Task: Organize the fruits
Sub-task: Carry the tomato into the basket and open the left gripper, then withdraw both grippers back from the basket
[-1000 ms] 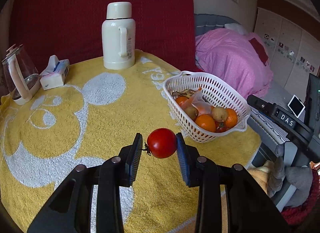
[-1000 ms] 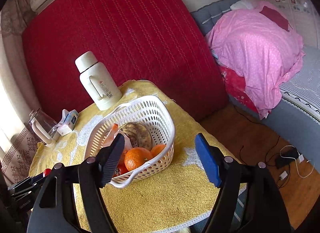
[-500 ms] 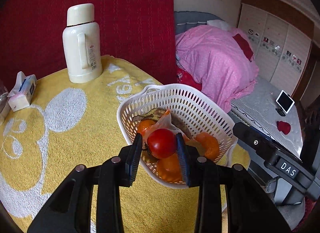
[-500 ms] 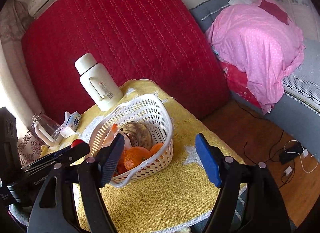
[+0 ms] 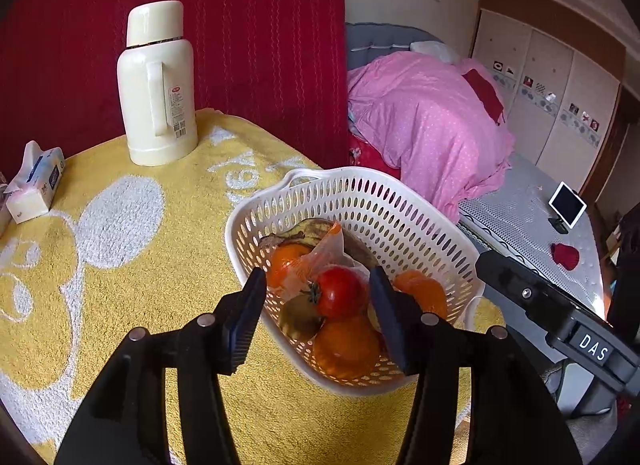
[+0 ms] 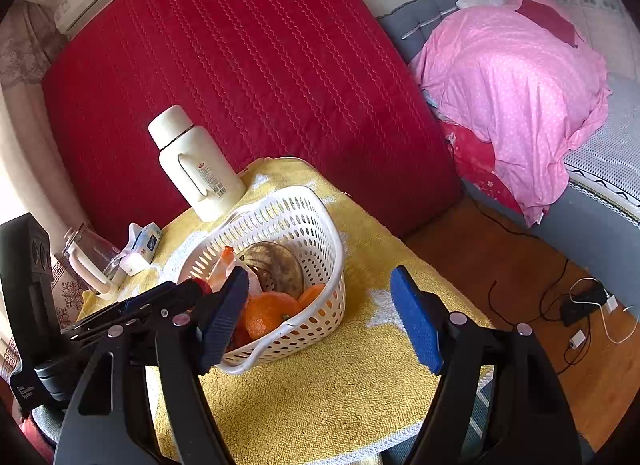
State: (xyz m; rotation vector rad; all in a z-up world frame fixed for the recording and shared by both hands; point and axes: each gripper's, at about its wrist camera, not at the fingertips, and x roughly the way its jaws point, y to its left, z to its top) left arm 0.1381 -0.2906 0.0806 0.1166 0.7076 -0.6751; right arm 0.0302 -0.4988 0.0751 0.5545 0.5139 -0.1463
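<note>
1 tomato (image 5: 339, 292), 3 oranges (image 5: 346, 347), 1 basket (image 5: 384, 201)

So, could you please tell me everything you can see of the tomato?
The tomato is round, glossy and red, with a small dark green calyx turned to its left side. It sits inside the white slotted basket, on top of the oranges and against a clear plastic bag. The left gripper has just been opening: its blue pads stand on either side of the tomato with a gap on each side, so it is no longer gripped. In the right wrist view only a red sliver shows.
</note>
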